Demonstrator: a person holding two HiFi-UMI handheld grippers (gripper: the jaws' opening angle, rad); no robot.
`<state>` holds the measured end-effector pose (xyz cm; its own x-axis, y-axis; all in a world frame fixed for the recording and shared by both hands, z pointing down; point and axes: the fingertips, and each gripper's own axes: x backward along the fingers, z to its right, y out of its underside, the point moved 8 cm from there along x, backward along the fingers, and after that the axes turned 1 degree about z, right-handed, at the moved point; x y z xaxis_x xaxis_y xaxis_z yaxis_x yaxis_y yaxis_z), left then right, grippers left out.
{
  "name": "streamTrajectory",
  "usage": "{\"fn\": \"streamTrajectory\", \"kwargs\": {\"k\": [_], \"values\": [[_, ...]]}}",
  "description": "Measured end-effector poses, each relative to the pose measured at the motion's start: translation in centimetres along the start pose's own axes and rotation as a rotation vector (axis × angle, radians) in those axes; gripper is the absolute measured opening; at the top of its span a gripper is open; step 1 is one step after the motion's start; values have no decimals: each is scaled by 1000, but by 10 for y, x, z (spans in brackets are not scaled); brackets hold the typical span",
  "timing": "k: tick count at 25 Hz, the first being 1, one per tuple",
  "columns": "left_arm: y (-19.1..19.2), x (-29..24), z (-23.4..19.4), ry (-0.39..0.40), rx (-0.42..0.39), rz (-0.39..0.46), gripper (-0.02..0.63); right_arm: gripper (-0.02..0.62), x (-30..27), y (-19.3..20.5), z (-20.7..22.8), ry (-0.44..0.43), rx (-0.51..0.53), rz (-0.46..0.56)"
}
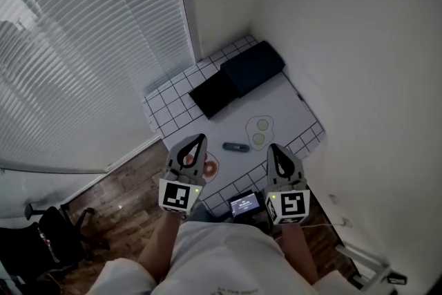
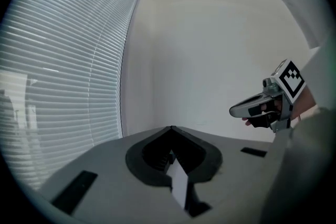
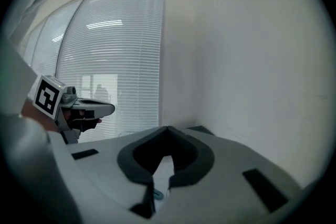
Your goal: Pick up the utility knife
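The utility knife [image 1: 236,147], small, dark and bluish, lies flat on the white tablecloth [image 1: 283,103] near the table's front edge. My left gripper [image 1: 200,138] hovers just left of it, jaws together at the tip and holding nothing. To the knife's right, my right gripper [image 1: 271,147] is likewise shut and empty. In the left gripper view the left gripper [image 2: 171,128] shows its jaws meeting, with the right gripper [image 2: 247,110] off to the side. The right gripper view shows the right gripper [image 3: 168,127] with jaws meeting and the left gripper [image 3: 107,108] beside it.
Two black flat cases [image 1: 238,78] lie at the table's back, near the corner of the white walls. Two pale green discs [image 1: 260,132] sit right of the knife, and an orange ring [image 1: 209,166] under the left gripper. Window blinds [image 1: 83,45] hang at left, above the wood floor [image 1: 124,183].
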<state>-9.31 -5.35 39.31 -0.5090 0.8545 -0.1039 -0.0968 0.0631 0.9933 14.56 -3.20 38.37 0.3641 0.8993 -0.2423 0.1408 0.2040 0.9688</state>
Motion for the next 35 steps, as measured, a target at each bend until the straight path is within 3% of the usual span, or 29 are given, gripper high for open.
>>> {"fn": "streamTrajectory", "kwargs": {"k": [10, 24, 35], "values": [[51, -17, -3, 48, 42, -131, 6, 6, -37, 37, -8, -85, -1, -120], [107, -42, 5, 154, 63, -275, 7, 6, -66, 90, -13, -152, 109, -232], [149, -53, 20, 222, 75, -389, 6, 6, -84, 133, -14, -205, 95, -317]]}}
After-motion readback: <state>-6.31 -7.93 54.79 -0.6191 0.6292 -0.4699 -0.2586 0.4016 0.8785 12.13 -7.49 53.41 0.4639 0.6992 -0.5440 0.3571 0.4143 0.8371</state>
